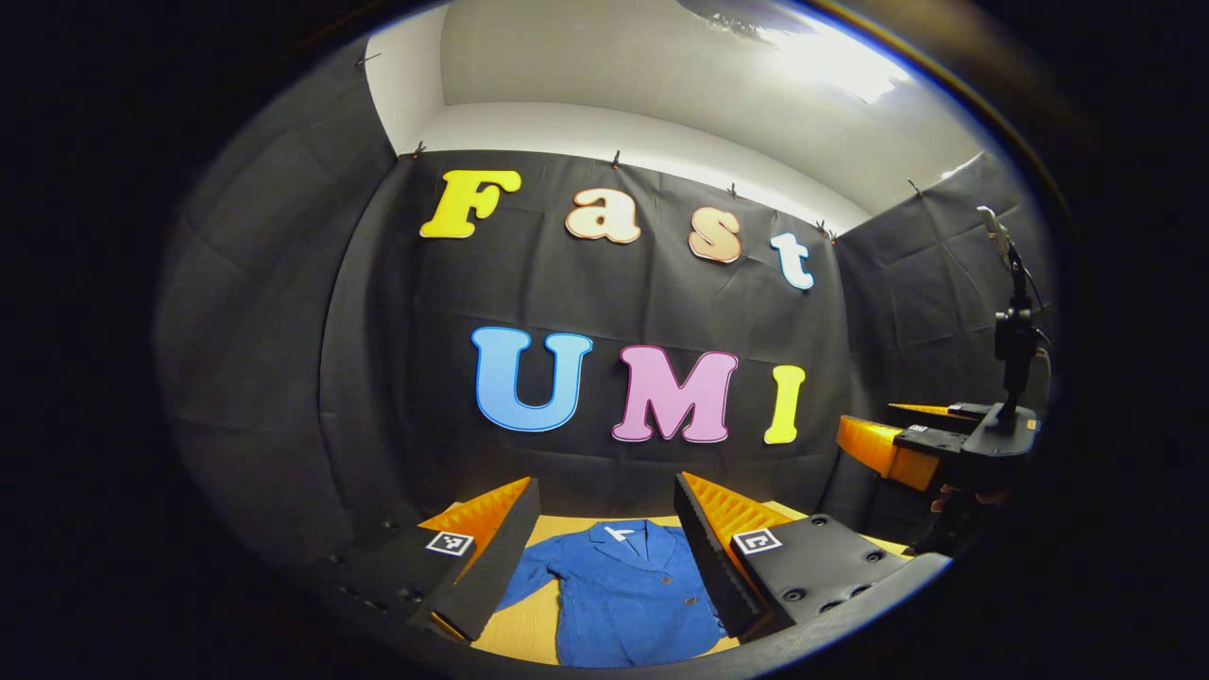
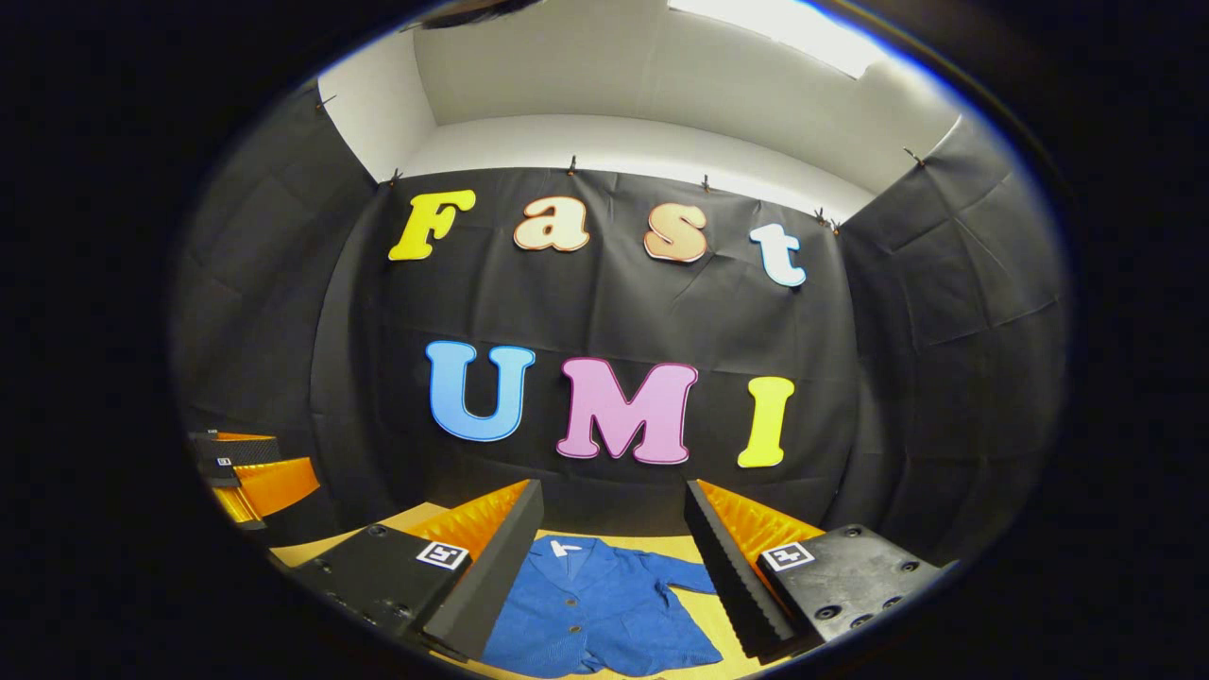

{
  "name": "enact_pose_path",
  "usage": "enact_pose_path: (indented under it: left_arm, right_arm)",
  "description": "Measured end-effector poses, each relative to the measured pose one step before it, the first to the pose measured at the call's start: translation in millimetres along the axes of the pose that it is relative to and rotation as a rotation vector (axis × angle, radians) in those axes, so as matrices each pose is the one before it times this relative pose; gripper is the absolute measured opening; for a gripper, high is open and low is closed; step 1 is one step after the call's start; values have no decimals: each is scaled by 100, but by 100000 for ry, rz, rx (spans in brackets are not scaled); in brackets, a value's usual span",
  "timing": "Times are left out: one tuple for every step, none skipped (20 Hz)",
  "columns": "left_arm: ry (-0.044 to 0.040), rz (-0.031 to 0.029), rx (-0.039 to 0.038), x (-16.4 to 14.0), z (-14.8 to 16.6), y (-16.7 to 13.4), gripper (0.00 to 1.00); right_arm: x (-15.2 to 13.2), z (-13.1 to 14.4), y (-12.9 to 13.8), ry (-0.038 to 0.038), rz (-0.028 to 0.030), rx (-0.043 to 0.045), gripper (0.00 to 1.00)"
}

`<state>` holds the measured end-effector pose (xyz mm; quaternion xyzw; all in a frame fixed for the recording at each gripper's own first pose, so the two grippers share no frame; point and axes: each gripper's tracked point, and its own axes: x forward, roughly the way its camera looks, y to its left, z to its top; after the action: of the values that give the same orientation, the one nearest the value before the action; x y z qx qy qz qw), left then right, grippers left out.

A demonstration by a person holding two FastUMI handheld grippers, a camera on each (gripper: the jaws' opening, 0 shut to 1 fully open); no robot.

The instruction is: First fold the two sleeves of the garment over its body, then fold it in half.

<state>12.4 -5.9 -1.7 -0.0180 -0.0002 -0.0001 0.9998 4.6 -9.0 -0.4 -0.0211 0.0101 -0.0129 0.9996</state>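
Note:
A blue buttoned jacket [image 1: 623, 595] lies flat on the yellow table [image 1: 524, 628], its collar and white label toward the far wall. In the left gripper view one sleeve [image 1: 529, 576] reaches out to the left. In the right gripper view the jacket [image 2: 595, 609] shows its other sleeve [image 2: 688, 574] spread to the right. My left gripper [image 1: 604, 486] hovers open above the jacket, fingers wide apart and nothing between them. My right gripper [image 2: 614, 486] is open too, high over the garment. Neither touches the cloth.
The right gripper [image 1: 874, 425] shows at the right of the left gripper view, held by a hand [image 1: 954, 501], with a black mast [image 1: 1015, 331] on top. The left gripper [image 2: 250, 461] shows at the left of the right gripper view. Bare table [image 2: 704, 604] flanks the jacket.

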Motion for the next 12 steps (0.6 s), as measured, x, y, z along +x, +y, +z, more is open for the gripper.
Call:
enact_pose_path:
  left_arm:
    - [-227, 481, 110, 193, 115, 47, 82]
    - [-3, 398, -217, 172, 95, -148, 82]
    - [319, 628, -261, 159, -203, -22, 82]
    - [343, 625, -351, 141, -183, -38, 82]
    - [203, 426, -14, 261, -110, -82, 82]
    - [840, 616, 581, 199, -91, -51, 82]
    - [1059, 993, 1142, 209, -432, 76, 82]
    - [809, 1021, 1388, 287, -65, 18, 82]
    - [264, 1111, 940, 363, 30, 27, 82]
    - [290, 1194, 387, 299, 78, 121, 82]
    - [393, 689, -95, 383, -104, -20, 82]
    - [389, 118, -397, 412, 33, -173, 82]
  right_arm:
    - [219, 53, -210, -364, 0, -314, 96]
    - [300, -50, -403, 6, -7, -252, 96]
    - [282, -184, -148, 257, 221, -29, 96]
    - [453, -229, -131, 295, 254, 47, 88]
    - [356, -207, -51, 213, 641, 173, 96]
    - [470, -259, 168, 321, 824, 73, 96]
    - [674, -295, 60, 430, 885, 53, 96]
    - [634, -487, -44, 544, 774, 208, 96]
    - [602, -442, -22, 681, 651, 483, 88]
    - [746, -534, -34, 919, 640, 453, 96]
    - [845, -509, -240, 718, 164, 88, 96]
    - [780, -547, -444, 804, -405, 85, 96]
